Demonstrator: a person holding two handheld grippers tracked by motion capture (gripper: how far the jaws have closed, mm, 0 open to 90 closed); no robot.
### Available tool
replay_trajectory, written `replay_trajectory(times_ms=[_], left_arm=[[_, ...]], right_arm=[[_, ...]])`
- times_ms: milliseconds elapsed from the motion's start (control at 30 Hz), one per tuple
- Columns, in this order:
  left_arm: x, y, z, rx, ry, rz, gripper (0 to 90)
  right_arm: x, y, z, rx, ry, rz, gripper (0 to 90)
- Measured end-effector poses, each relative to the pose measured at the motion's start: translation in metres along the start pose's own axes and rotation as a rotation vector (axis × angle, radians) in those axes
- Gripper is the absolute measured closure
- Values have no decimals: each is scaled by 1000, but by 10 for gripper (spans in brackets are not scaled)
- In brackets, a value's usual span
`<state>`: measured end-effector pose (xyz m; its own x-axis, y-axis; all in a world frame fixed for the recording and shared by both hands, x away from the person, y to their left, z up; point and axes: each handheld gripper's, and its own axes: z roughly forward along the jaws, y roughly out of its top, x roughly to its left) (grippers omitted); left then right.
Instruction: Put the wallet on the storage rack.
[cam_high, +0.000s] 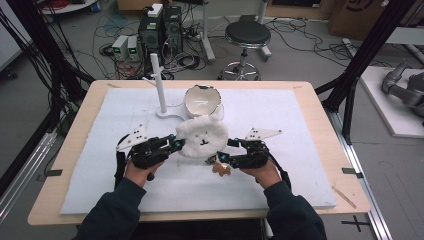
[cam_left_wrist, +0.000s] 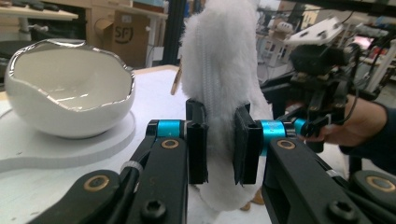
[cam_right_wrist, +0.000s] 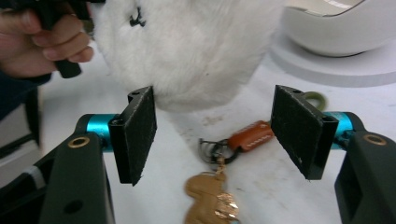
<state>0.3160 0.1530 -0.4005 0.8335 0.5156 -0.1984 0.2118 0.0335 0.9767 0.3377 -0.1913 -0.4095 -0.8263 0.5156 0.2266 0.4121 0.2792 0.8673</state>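
A white fluffy plush (cam_high: 202, 137) with a small bear face is held up above the white mat. My left gripper (cam_high: 179, 145) is shut on the plush's left edge; in the left gripper view the pads squeeze the fur (cam_left_wrist: 220, 142). My right gripper (cam_high: 225, 151) stands open at the plush's lower right. In the right gripper view, the right gripper (cam_right_wrist: 219, 133) has its pads wide apart just under the plush (cam_right_wrist: 187, 46). A keyring with an orange leather tab (cam_right_wrist: 250, 135) and a gold charm (cam_right_wrist: 210, 196) lies on the mat below.
A white eggshell-shaped bowl (cam_high: 202, 100) sits behind the plush on a white base with an upright post (cam_high: 159, 82). The white mat (cam_high: 290, 165) covers a wooden table (cam_high: 75, 130). Beyond the table are a stool (cam_high: 246, 37), cables and equipment.
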Motion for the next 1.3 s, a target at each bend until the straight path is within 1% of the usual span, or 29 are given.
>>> replay_trajectory(times_ms=[33,67,100,133,200,233,267,300,333,433,500,567,600,633,733,767,800,833,867,933,967,1033,1067,1100,1133,1167,1200,1267,1300], left_arm=[[-1,-1,1,0,-6,3,779],[-2,-1,2,5,-11,3,779],[-2,-3,5,21,-14,7,778],[-2,-3,5,21,-14,7,776],[-1,-5,6,50,-4,0,774],[0,-6,6,65,-6,-4,772],[0,-8,8,86,-8,-9,770],[0,-9,10,114,-8,-9,767],[-1,-12,12,138,-12,-2,767],[-4,-17,20,212,-12,-4,764],[-5,-20,23,253,-13,-1,764],[-5,-21,23,256,-10,-1,764],[-5,-21,23,259,-7,-1,763],[-5,-21,23,263,-2,-3,763],[-3,-21,22,269,17,-7,743],[-1,-20,20,264,29,-12,721],[1,-18,17,257,55,-12,709],[1,-18,17,257,55,-12,703],[4,-17,13,246,75,-15,703],[13,-12,1,213,122,-37,664],[16,-10,-2,203,133,-39,657],[26,-5,-17,167,182,-52,638],[30,-4,-23,154,203,-52,591],[33,-2,-29,144,227,-51,574],[36,-1,-34,142,252,-39,541],[39,0,-39,142,276,-40,490],[43,0,-43,140,296,-54,490],[48,-1,-49,134,324,-75,430],[50,-2,-51,137,339,-82,365]], right_arm=[[1,0,3,5,34,19,352],[1,0,3,5,34,19,352],[1,1,3,3,69,14,500],[1,1,3,3,69,14,500],[1,1,0,-12,89,20,609],[0,2,-3,-30,88,18,669],[-1,3,-5,-47,89,23,698],[-3,4,-11,-94,65,30,734],[-3,4,-11,-94,65,30,734],[-4,5,-15,-106,7,3,748],[-3,6,-16,-108,-15,-15,749],[-2,6,-16,-106,-25,-25,750],[0,7,-15,-88,-49,-57,754],[0,7,-15,-88,-49,-57,754],[3,11,-14,-69,-77,-112,763],[4,13,-14,-70,-90,-140,768],[4,14,-14,-71,-95,-148,770],[5,16,-15,-75,-102,-164,775],[5,16,-15,-75,-102,-164,775],[5,21,-15,-74,-125,-191,779],[4,24,-15,-75,-137,-208,781],[2,28,-14,-71,-154,-215,781],[-1,35,-13,-78,-166,-228,781],[-2,39,-13,-86,-173,-232,781],[-3,44,-13,-93,-173,-236,781],[-4,49,-12,-98,-179,-245,780],[-4,49,-12,-98,-179,-245,780],[-6,60,-12,-106,-195,-265,781],[-8,73,-12,-110,-214,-283,781]])
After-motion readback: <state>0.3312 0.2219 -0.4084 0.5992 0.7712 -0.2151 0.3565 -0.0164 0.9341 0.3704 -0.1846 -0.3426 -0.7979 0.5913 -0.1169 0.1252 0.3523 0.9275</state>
